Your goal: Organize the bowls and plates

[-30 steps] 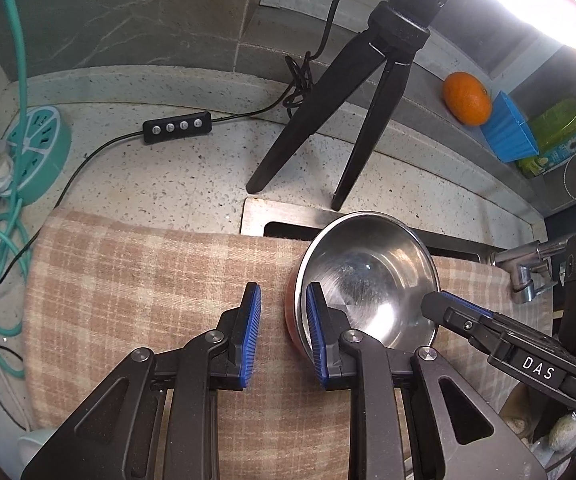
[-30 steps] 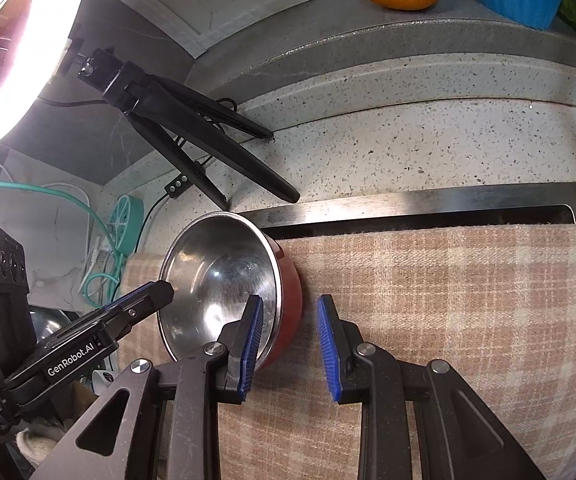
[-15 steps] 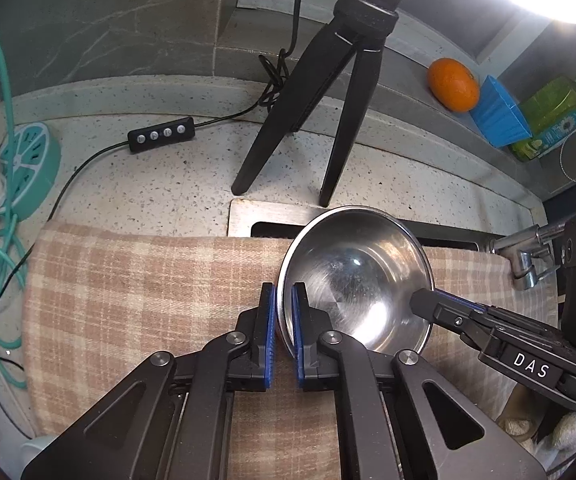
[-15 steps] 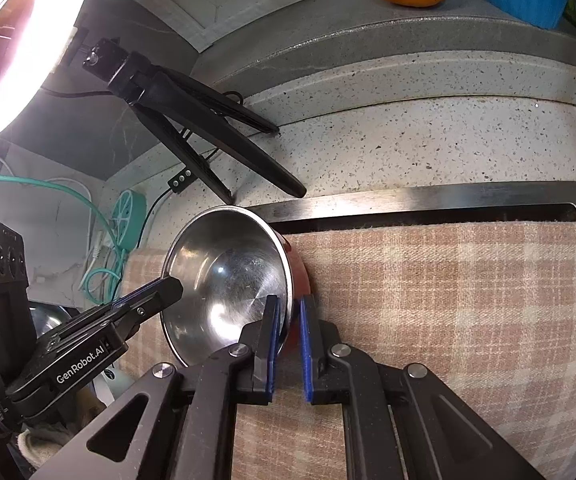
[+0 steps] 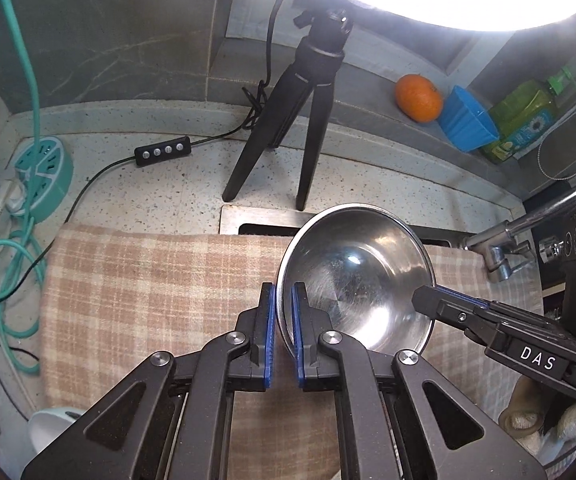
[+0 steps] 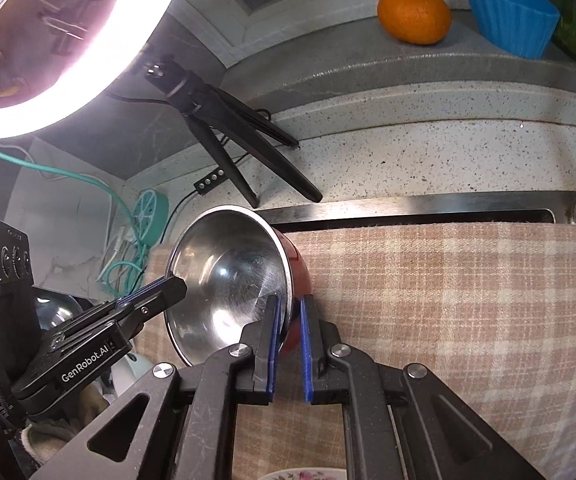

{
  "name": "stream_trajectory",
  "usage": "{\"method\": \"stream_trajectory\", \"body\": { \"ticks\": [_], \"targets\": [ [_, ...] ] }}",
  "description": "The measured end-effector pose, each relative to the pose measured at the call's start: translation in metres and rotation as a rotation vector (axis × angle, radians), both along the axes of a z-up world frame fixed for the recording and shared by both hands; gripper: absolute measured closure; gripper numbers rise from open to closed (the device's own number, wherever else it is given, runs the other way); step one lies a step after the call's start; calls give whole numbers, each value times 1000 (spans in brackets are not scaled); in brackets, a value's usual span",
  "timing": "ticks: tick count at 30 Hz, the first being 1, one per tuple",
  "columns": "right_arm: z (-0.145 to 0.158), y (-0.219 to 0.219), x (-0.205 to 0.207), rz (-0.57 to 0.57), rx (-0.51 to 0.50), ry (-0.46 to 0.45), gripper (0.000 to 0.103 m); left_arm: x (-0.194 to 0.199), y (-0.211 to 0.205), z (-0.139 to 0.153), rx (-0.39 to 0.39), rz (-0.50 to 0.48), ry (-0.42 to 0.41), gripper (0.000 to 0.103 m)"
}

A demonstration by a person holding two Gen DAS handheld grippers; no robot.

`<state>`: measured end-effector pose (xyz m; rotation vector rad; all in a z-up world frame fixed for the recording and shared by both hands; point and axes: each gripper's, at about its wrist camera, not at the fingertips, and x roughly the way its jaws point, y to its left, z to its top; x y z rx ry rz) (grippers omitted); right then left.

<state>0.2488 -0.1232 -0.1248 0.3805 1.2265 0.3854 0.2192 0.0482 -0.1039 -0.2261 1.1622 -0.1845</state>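
Both tongs, left (image 5: 283, 300) and right (image 6: 288, 312), are clamped on opposite rims of the steel bowl (image 5: 354, 276), apparently just clear of the cloth (image 5: 148, 280).

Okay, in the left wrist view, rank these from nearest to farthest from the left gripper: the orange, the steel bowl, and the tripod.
1. The steel bowl: its rim is pinched in the left gripper, just right of the fingers.
2. The tripod: standing on the counter beyond the bowl.
3. The orange: up on the back ledge, far right.
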Motion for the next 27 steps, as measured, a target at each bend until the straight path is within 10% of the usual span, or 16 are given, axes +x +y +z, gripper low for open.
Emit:
{"method": "stream_trajectory", "body": {
  "ticks": [27],
  "targets": [
    [54,23,-116,114,49,-59,94,-120,27,59,-19,25,-109,97]
  ]
}}
